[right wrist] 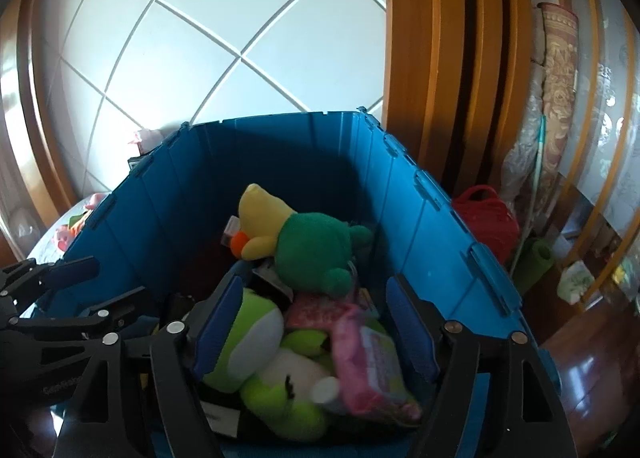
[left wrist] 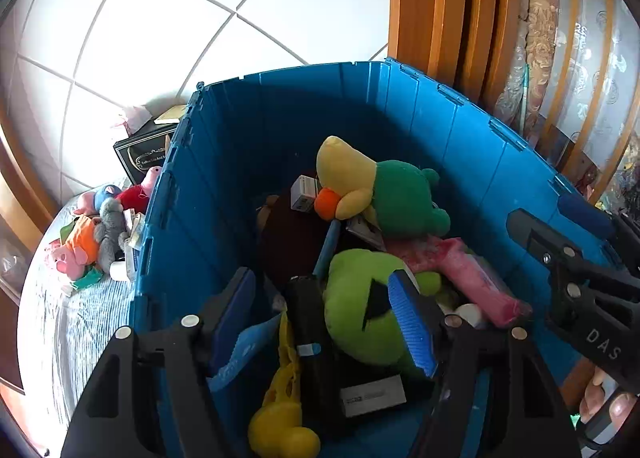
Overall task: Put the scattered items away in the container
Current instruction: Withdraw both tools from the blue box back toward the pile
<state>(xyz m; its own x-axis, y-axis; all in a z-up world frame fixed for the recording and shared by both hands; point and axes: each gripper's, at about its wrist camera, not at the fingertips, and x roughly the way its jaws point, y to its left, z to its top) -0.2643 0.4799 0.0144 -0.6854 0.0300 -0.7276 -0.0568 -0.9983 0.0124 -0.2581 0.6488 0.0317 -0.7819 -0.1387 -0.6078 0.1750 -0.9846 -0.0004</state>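
Note:
A blue plastic crate holds several items: a yellow and green plush, a lime green plush, a pink packet, a yellow toy and small boxes. My left gripper is open and empty above the crate's near end. My right gripper is open and empty above the plush toys; it also shows in the left wrist view. Scattered plush toys lie on a striped cloth left of the crate.
A black box stands behind the scattered toys by the white tiled wall. Wooden frames and a rolled rug stand at the right. A red bundle and a green roll lie beside the crate.

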